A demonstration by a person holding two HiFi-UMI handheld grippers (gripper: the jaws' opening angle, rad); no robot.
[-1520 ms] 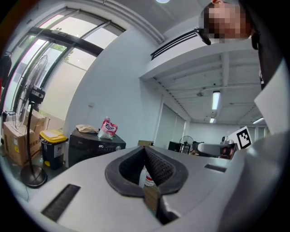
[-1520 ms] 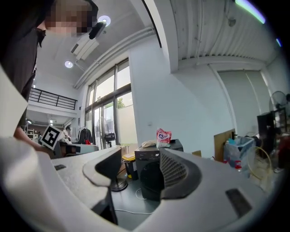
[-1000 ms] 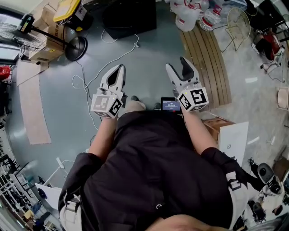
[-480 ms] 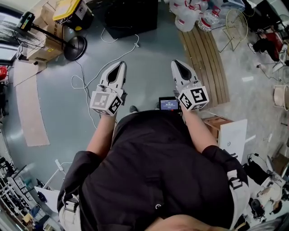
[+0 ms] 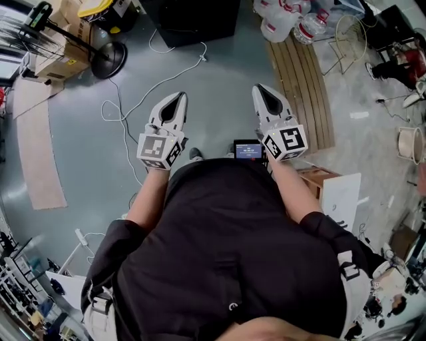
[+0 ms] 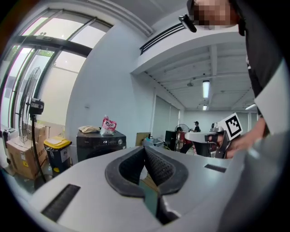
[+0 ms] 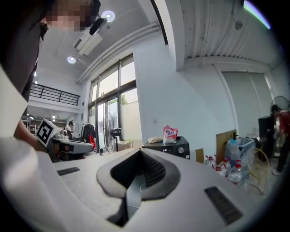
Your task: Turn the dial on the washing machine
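The washing machine (image 5: 193, 20) is a black box at the top edge of the head view, far ahead across the grey floor. Its front shows in the left gripper view (image 6: 100, 145) with a small round dial (image 6: 120, 142), and in the right gripper view (image 7: 170, 147) with the dial (image 7: 181, 150). A pink bag (image 6: 108, 124) lies on top of it. My left gripper (image 5: 174, 100) and right gripper (image 5: 261, 90) are held side by side before my chest, pointing at the machine and well short of it. Both are shut on nothing.
A white cable (image 5: 143, 93) snakes over the floor between me and the machine. A standing fan (image 5: 100, 56), cardboard boxes (image 5: 56, 63) and a yellow-lidded bin (image 6: 56, 152) are at the left. Wooden slats (image 5: 303, 80) and water bottles (image 5: 283, 20) are at the right.
The right gripper's jaws have gone from wide open to shut. Both grippers kept their place before my chest while the floor slid slightly in view.
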